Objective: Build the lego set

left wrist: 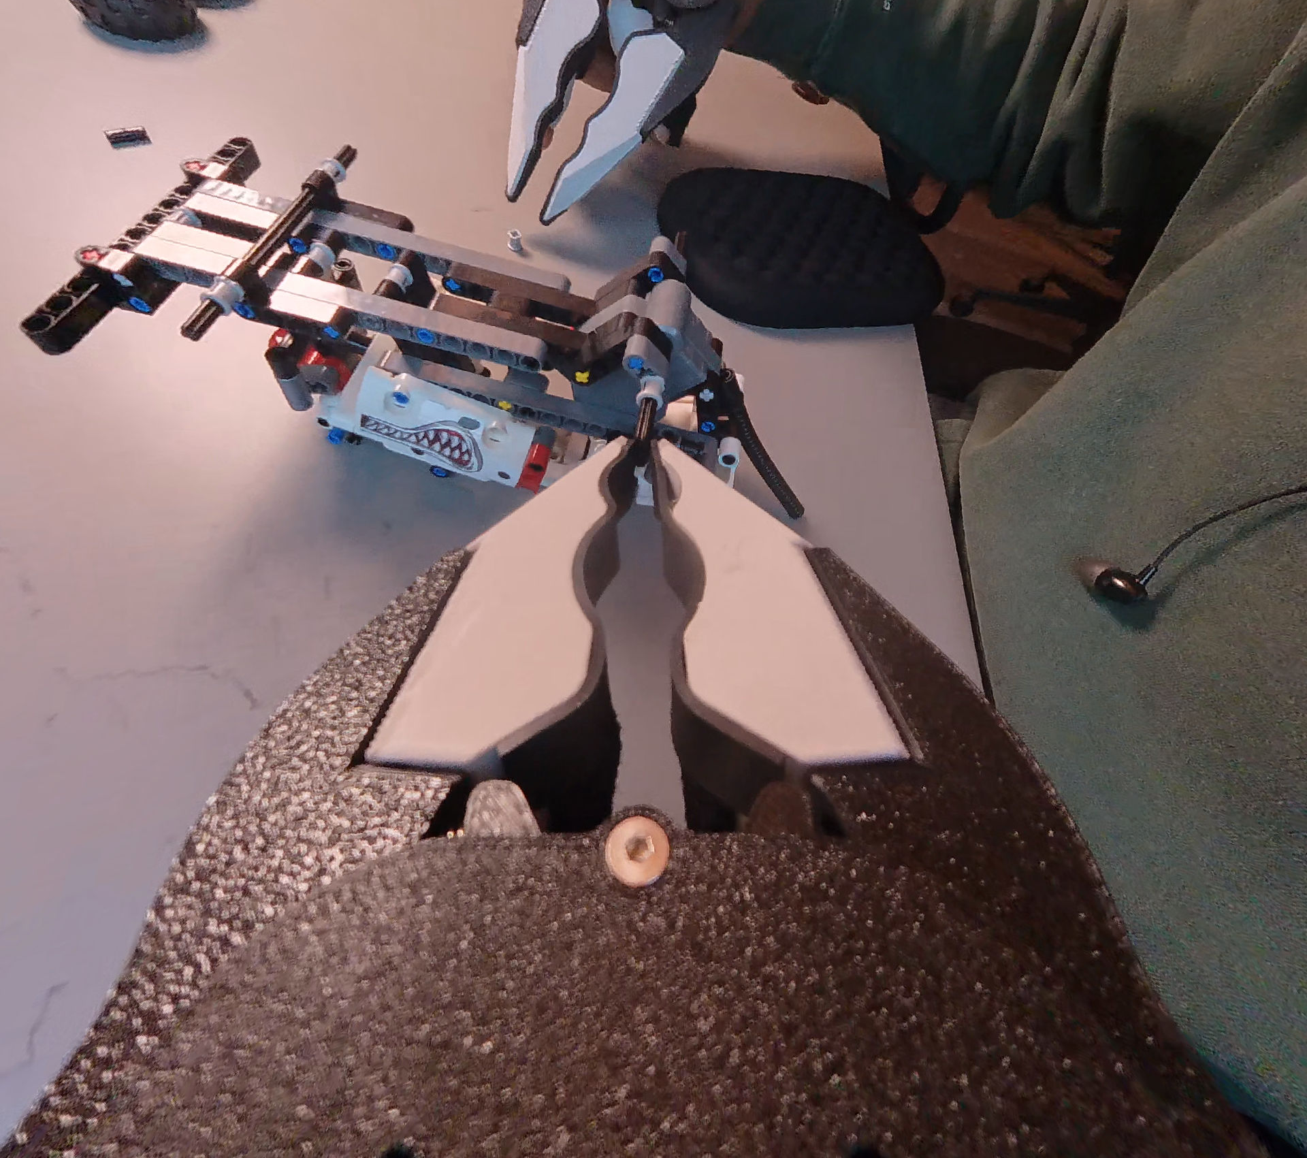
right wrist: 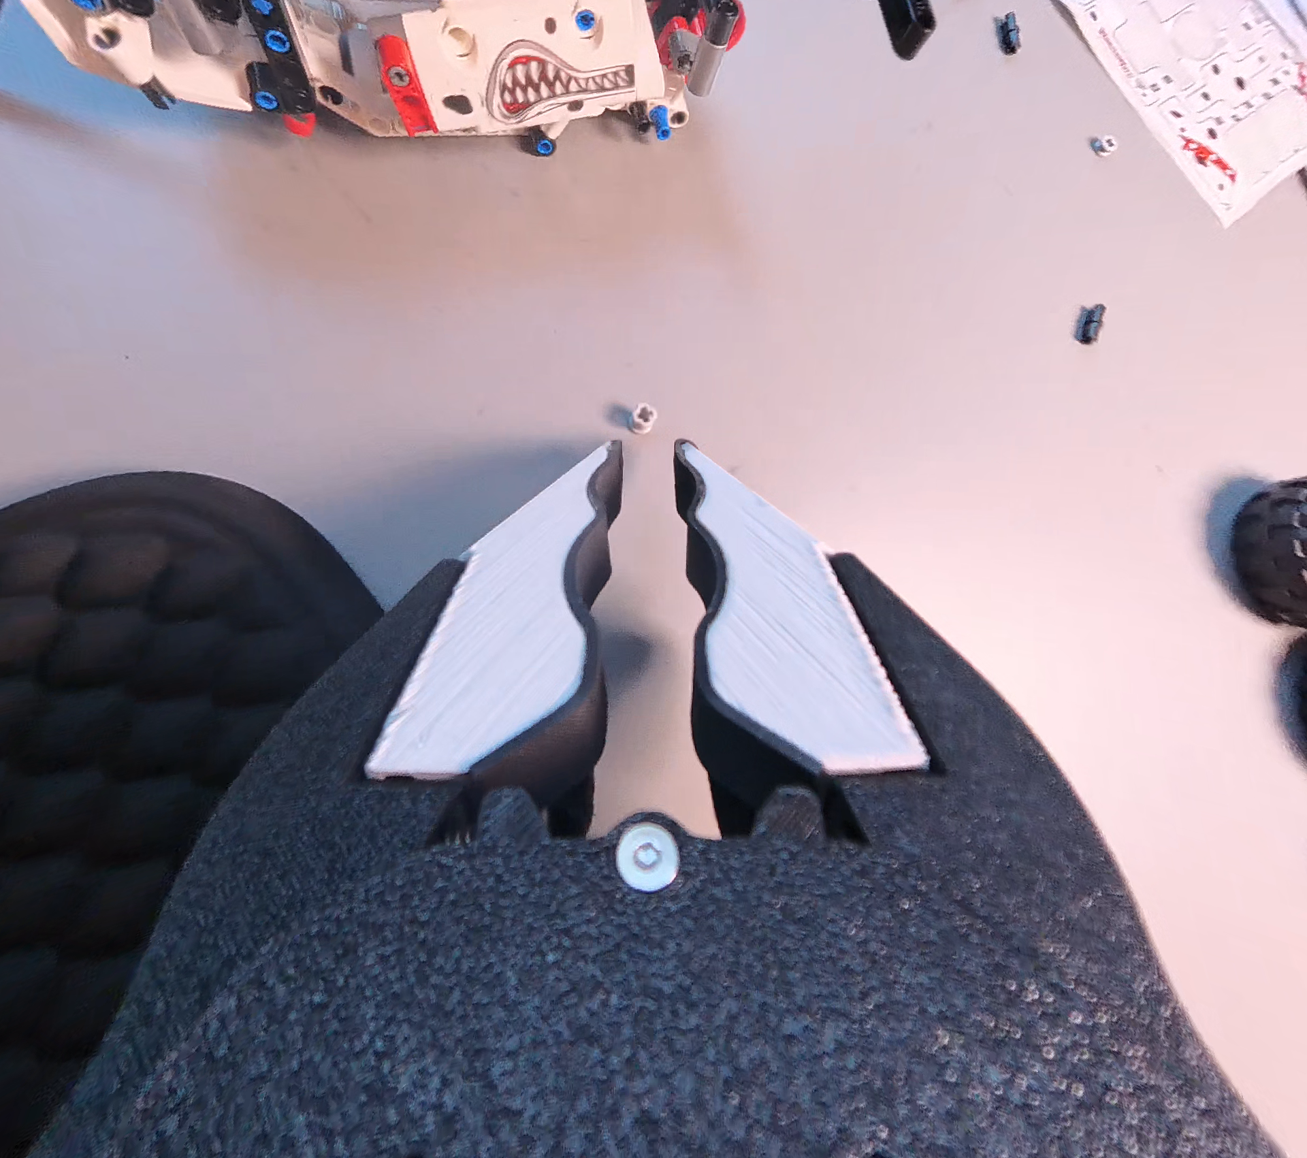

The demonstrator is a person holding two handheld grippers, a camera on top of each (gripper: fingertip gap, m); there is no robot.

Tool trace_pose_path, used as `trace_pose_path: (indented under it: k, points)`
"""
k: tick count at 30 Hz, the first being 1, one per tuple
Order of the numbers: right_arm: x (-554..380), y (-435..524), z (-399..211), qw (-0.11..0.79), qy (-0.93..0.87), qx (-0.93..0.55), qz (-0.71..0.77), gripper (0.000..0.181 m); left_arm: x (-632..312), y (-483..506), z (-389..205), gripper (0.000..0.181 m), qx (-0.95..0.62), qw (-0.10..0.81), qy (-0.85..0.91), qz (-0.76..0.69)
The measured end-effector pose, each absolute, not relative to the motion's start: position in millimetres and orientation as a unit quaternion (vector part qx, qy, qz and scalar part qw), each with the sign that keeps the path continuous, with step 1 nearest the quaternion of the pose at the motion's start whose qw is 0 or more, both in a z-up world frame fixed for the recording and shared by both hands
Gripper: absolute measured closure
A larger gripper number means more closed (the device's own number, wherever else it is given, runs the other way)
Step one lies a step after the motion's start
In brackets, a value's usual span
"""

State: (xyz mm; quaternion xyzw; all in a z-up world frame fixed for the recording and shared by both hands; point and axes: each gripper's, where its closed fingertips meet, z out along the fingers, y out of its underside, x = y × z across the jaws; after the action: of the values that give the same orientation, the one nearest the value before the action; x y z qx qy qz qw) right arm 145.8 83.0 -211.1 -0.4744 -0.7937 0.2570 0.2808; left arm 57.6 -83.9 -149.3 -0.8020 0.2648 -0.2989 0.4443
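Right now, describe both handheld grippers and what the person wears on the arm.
Both the left gripper and the right gripper have a rough, speckled black body with a silver screw at its centre. Each carries two tapering fingers, pale grey-white on top, with black wavy inner edges. The arm behind the right gripper wears a dark green fleece sleeve with a small printed marking.

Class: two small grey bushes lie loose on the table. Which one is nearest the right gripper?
The grey bush just beyond the open right gripper; the other bush lies farther away beside the sticker sheet.
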Motion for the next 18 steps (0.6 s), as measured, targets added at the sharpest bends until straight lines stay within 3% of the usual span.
trace_pose_path:
  k: [7, 10, 18]
  points:
    - [135, 78, -223, 0.219, -0.822, -0.461, 0.252, 0.167, 50, -85, -134, 0.167, -0.781, 0.477, 0.248, -0.319]
    - [133, 73, -220, 0.215, -0.817, -0.46, 0.274, 0.175, 44, -81, -122, 0.167, -0.775, 0.497, 0.219, -0.323]
    - [116, -21, -97, 0.421, -0.757, -0.319, 0.386, 0.175, 80, -69, -78, 0.161, -0.742, 0.492, 0.097, -0.444]
